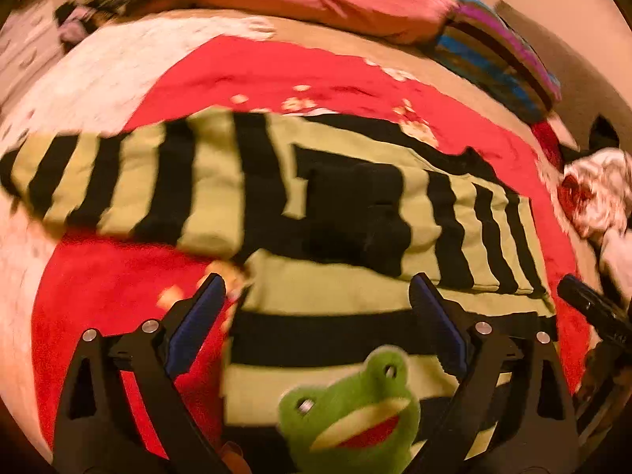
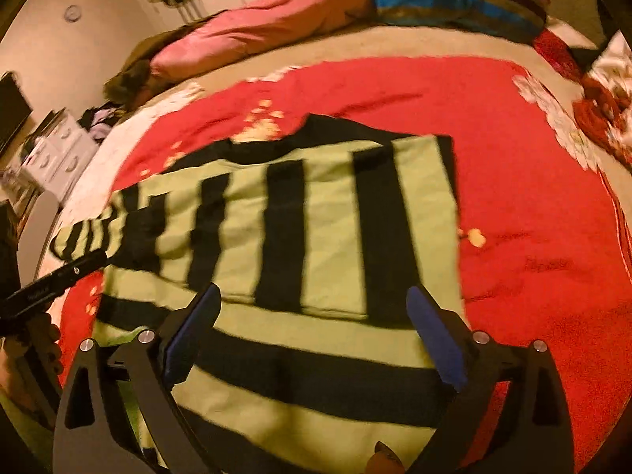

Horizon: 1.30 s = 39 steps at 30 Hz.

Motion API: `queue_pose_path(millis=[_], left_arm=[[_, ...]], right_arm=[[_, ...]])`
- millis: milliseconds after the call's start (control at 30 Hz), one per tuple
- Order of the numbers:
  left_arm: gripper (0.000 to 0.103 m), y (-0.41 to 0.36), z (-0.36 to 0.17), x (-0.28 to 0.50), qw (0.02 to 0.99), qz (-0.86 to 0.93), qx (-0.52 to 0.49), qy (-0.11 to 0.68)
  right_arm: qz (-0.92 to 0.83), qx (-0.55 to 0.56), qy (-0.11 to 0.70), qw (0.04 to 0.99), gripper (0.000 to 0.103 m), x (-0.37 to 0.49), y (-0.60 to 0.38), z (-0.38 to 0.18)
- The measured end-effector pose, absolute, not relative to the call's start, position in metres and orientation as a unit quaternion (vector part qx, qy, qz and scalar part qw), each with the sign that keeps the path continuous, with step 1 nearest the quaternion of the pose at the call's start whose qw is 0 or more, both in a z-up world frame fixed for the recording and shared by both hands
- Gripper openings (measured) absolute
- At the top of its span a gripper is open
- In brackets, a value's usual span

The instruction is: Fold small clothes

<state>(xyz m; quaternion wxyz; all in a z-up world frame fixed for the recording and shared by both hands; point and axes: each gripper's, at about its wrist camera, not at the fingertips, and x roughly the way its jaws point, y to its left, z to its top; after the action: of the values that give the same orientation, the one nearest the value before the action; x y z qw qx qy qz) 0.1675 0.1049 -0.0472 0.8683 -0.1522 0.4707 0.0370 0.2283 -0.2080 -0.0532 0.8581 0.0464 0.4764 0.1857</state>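
1. Your left tongs (image 1: pixel 316 288) stand wide open with nothing between the blue pads (image 1: pixel 434 316); they hang over the near part of the striped sweater (image 1: pixel 221 181) without pressing on it.
2. Your right tongs (image 2: pixel 314 296) are just as wide open and hold nothing; the green and black fabric lies under the gap, clear of both pads.
3. The striped sweater lies on the red blanket (image 1: pixel 98 288) spread over the bed (image 1: pixel 98 59), towards the near edge. The body is partly folded: a panel with stripes running across lies nearest you, and another panel with stripes running away from you lies over it.
4. One sleeve (image 1: pixel 79 177) reaches out flat towards the left edge of the bed in the left wrist view.
5. A green frog toy (image 1: pixel 355 410) sits at the bottom of the left wrist view, between the arms of the left tongs.
6. A pink pillow (image 2: pixel 256 27) and a striped pillow (image 2: pixel 454 0) lie along the far edge of the bed.
7. A crumpled red and white cloth (image 1: pixel 596 189) lies at the right edge of the bed.
8. Both views are blurred, so I cannot tell finer creases.
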Motion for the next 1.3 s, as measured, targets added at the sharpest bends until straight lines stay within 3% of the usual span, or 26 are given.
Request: queue_pose_path(millis=[267,500,733,833,1033,1100,1133,1167,1200,1300], left_arm=[[0.092,0.181,-0.038,0.129,0.865,0.113,-0.214,0.44],[0.09,0.276,-0.052,0.102,0.836,0.188,-0.33,0.397],[0.081,0.339,-0.066,0.11,0.817,0.204,-0.397,0.366],[0.071,0.361,-0.074,0.12,0.812,0.207,-0.416,0.354],[0.067,0.394,-0.105,0.141,0.776,0.212,-0.484,0.345],[0.057,0.402,-0.111,0.142,0.769,0.22,-0.503,0.329],[0.039,0.404,-0.111,0.142,0.768,0.227,-0.504,0.325],[0.014,0.405,-0.111,0.142,0.767,0.234,-0.503,0.322],[0.005,0.405,-0.109,0.141,0.767,0.238,-0.507,0.314],[0.001,0.39,-0.085,0.142,0.802,0.212,-0.481,0.285]], right_arm=[[0.247,0.003,0.456,0.855,0.098,0.197,-0.153,-0.037],[0.271,-0.03,0.47,0.84,0.099,0.183,-0.117,-0.046],[0.275,-0.043,0.48,0.832,0.099,0.187,-0.087,-0.05],[0.289,-0.043,0.481,0.827,0.099,0.183,-0.071,-0.049],[0.316,-0.07,0.477,0.817,0.099,0.166,-0.048,-0.05],[0.319,-0.077,0.477,0.815,0.099,0.162,-0.045,-0.052],[0.318,-0.077,0.479,0.814,0.099,0.162,-0.045,-0.054],[0.317,-0.076,0.482,0.813,0.099,0.162,-0.046,-0.055],[0.316,-0.076,0.484,0.812,0.099,0.162,-0.046,-0.057],[0.306,-0.073,0.489,0.813,0.099,0.164,-0.052,-0.061]])
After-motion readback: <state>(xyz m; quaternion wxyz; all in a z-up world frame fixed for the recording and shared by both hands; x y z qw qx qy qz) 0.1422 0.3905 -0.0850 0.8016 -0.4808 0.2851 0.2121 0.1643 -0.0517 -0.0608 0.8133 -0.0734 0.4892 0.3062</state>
